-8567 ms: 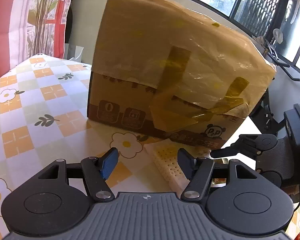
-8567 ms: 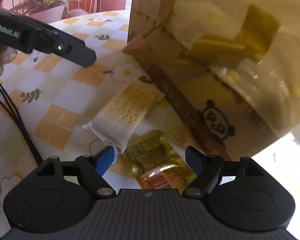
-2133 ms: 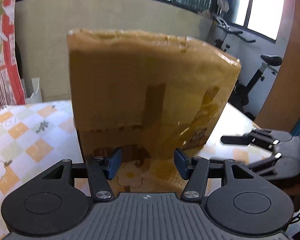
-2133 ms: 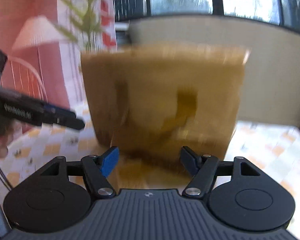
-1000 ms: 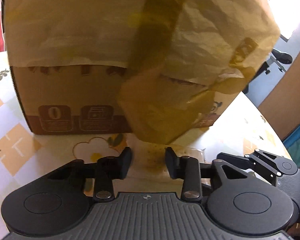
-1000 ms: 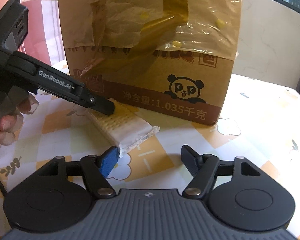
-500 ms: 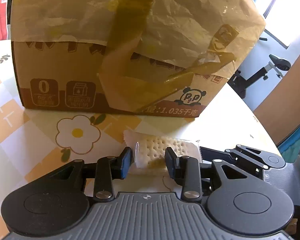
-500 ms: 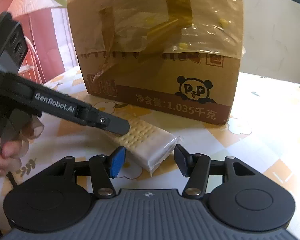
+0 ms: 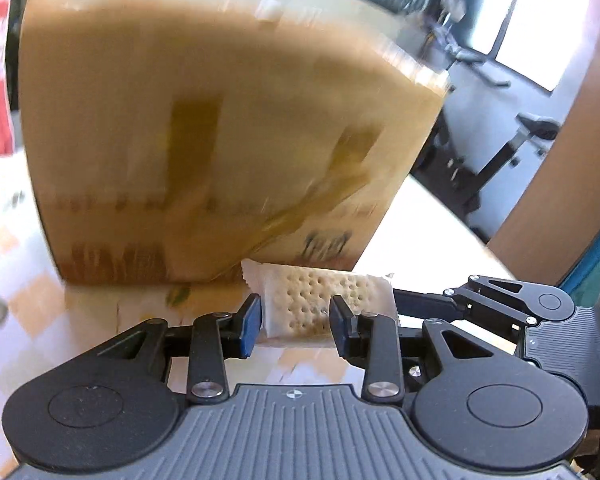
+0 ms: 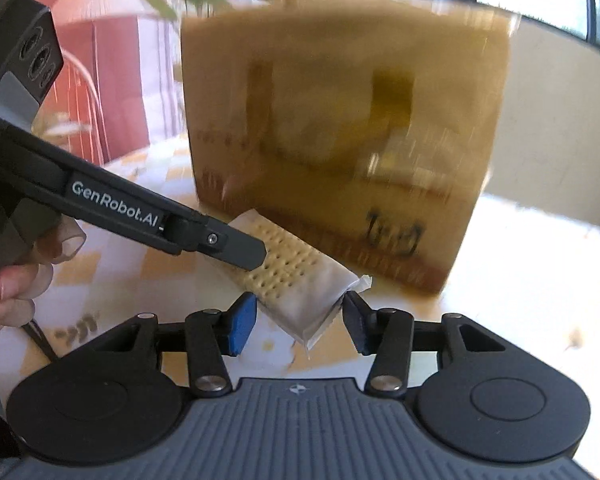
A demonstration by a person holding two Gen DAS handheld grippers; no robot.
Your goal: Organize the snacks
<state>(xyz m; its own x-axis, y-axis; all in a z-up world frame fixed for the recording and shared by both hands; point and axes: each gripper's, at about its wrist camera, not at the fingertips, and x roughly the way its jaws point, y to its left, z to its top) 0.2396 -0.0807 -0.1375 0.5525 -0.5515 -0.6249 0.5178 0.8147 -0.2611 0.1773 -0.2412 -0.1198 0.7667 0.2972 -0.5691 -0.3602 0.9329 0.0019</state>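
The left gripper is clamped narrowly across the width of a wrapped cracker packet, holding it in the air in front of the cardboard box that stands on the desk. In the right wrist view the packet slants down toward the camera, its crimped end between the pads of the right gripper, whose jaws are closing. The right pad looks to be at the wrapper's corner; the blue left pad stands just clear of it, so this gripper has no grip yet.

Risks, as I judge them:
1. With 2 grippers on 1 soft packet, any pull in different directions could tear the wrapper or snap the crackers inside.
2. The right gripper is closing on the thin crimped seal alone, which may slide out or fold instead of giving a firm hold.
3. If the left gripper lets go before the right has bitten, the packet drops to the desk near the box.
4. Both views are blurred by motion, so closing while the hands travel could miss the end altogether.
5. The box is close behind; a swing forward could knock the packet against it.
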